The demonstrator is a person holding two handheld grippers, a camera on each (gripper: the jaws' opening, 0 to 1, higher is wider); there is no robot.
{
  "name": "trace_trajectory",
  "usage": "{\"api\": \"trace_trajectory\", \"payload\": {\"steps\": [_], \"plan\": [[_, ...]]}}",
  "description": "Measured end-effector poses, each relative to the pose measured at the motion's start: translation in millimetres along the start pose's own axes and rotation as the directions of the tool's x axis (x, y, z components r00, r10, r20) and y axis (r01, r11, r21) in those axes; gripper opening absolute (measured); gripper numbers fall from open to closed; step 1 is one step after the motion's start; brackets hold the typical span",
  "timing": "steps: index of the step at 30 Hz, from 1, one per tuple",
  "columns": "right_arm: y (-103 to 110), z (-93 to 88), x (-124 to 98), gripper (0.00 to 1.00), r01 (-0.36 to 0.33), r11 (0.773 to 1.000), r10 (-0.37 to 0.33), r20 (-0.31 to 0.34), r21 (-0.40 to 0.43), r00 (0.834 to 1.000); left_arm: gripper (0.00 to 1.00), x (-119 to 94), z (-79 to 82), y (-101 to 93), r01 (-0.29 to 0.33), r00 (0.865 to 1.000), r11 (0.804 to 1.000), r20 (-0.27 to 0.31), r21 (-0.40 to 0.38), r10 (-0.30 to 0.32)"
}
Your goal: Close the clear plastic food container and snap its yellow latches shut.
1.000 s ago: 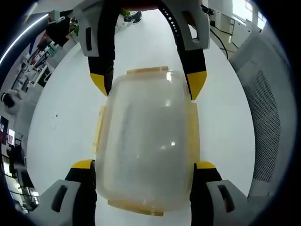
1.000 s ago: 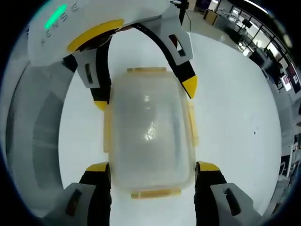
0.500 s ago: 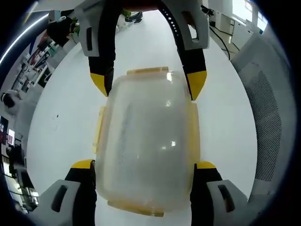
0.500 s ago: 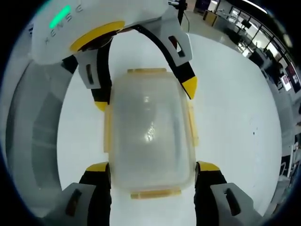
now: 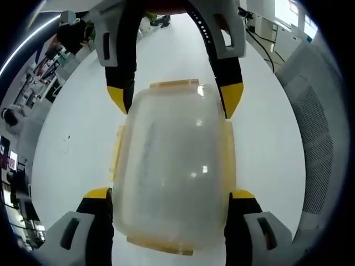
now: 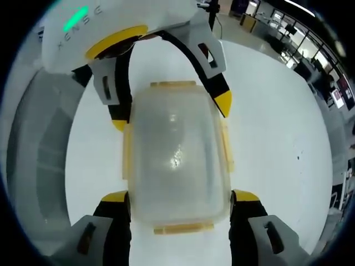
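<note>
Left claw (image 5: 169,194) and right claw (image 6: 178,197) both gripping the clear plastic food container (image 5: 172,166) from opposite ends, jaws touching its sides. Sitting lid-on atop white table (image 5: 72,155), yellow latches (image 5: 117,152) lying along edges.

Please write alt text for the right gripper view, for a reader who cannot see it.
A clear container with yellow latches lies on a white table, its lid on. The right tool straddles its near end and the left tool its far end.
</note>
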State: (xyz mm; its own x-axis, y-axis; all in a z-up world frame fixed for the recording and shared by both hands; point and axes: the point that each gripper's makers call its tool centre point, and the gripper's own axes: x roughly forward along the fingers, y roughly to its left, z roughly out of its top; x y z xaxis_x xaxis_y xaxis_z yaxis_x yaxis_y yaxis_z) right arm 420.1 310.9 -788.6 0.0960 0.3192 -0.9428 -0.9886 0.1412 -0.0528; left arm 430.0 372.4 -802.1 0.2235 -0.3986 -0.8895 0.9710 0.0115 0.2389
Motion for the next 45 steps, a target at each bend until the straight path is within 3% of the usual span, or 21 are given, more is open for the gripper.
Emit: {"api": "trace_trajectory", "payload": {"steps": [14, 18, 22, 26, 35, 40, 45], "plan": [[3.3, 0.5, -2.3, 0.73, 0.024, 1.000, -0.024, 0.005, 0.008, 1.000, 0.85, -1.7, 0.0, -4.4, -0.007, 1.000, 1.000, -0.007, 0.010, 0.007], [3.6, 6.8, -7.9, 0.75, 0.053, 0.996, -0.058, 0.079, 0.067, 0.995, 0.86, -5.3, 1.1, -10.2, -0.003, 1.000, 1.000, 0.016, -0.007, 0.003], [2.7, 2.7, -13.1, 0.78, 0.082, 0.993, -0.089, 0.083, 0.085, 0.993, 0.88, -9.6, 3.9, -12.2, -0.012, 0.998, 0.999, 0.056, -0.051, 0.015], [2.9, 6.7, -19.7, 0.79, 0.100, 0.981, -0.125, 0.148, 0.169, 0.981, 0.90, -12.4, 7.1, -13.5, -0.027, 0.996, 0.996, 0.082, -0.088, 0.035], [5.2, 6.4, -29.1, 0.79, 0.137, 0.950, -0.200, 0.213, 0.279, 0.956, 0.93, -24.9, 12.4, -14.5, -0.060, 0.985, 0.980, 0.148, -0.187, 0.089], [8.1, 7.6, -36.4, 0.78, 0.144, 0.933, -0.233, 0.248, 0.329, 0.940, 0.93, -35.2, 12.3, -11.6, -0.083, 0.969, 0.960, 0.204, -0.266, 0.141], [12.8, 5.7, -41.4, 0.78, 0.160, 0.913, -0.272, 0.266, 0.375, 0.925, 0.93, -40.6, 7.1, -15.5, -0.100, 0.964, 0.954, 0.211, -0.284, 0.164]]}}
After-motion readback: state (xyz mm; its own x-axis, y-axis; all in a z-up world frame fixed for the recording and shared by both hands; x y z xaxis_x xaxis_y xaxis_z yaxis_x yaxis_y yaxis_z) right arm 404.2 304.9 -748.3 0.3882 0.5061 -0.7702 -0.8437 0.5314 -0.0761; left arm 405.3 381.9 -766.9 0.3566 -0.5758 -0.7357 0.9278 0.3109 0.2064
